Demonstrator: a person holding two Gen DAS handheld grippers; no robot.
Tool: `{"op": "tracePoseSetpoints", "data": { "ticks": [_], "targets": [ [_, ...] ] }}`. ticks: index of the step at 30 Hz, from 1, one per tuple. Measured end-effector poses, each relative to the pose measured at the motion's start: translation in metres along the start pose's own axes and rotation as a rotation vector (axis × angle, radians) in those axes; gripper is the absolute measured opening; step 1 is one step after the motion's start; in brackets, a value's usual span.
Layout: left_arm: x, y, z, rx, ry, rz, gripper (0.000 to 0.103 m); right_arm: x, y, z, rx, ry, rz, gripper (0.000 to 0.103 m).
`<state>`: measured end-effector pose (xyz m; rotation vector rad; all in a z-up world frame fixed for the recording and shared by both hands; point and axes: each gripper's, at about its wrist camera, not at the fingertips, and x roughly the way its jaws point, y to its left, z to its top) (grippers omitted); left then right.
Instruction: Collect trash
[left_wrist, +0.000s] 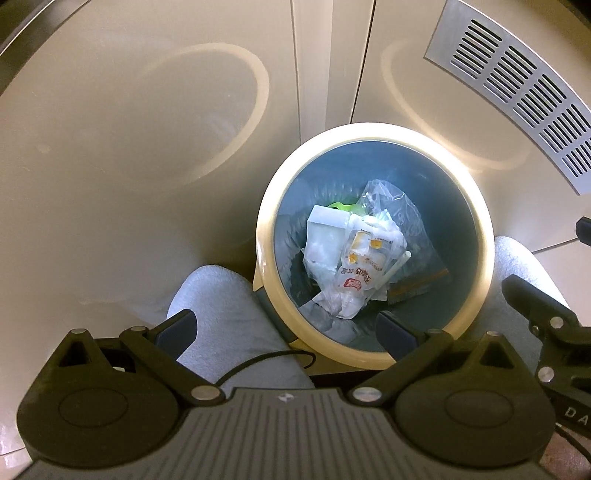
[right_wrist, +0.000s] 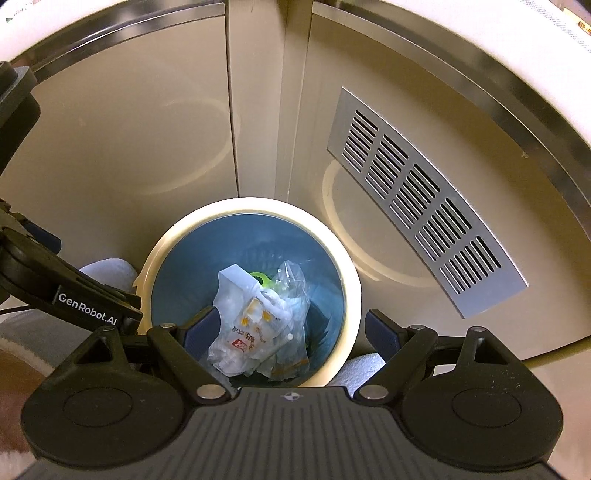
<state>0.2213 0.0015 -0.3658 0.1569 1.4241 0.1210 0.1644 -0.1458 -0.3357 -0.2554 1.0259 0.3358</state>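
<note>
Round bin (left_wrist: 480, 236), cream rim, blue liner, sits on the floor against beige cabinet doors (left_wrist: 147, 147), next to a slotted metal vent (right_wrist: 424, 206). Trash (left_wrist: 354, 258) lies inside at the bottom: printed white wrapper, clear plastic bag, white box, a green bit underneath. Left gripper (left_wrist: 288, 332) hangs over the bin's near rim, jaws spread wide, nothing in them. Right gripper (right_wrist: 291, 332) also above the bin, jaws released and empty. Grey-clad knees (left_wrist: 229, 321) either side of the bin.
</note>
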Motion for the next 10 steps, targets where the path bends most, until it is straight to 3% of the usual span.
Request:
{"op": "tracePoseSetpoints", "data": {
  "ticks": [10],
  "targets": [
    [-0.0084, 0.0027, -0.0016, -0.008, -0.029, -0.004, 0.103, -0.0072, -0.0002, 0.0003, 0.006, -0.020, -0.001, 0.087]
  ]
}}
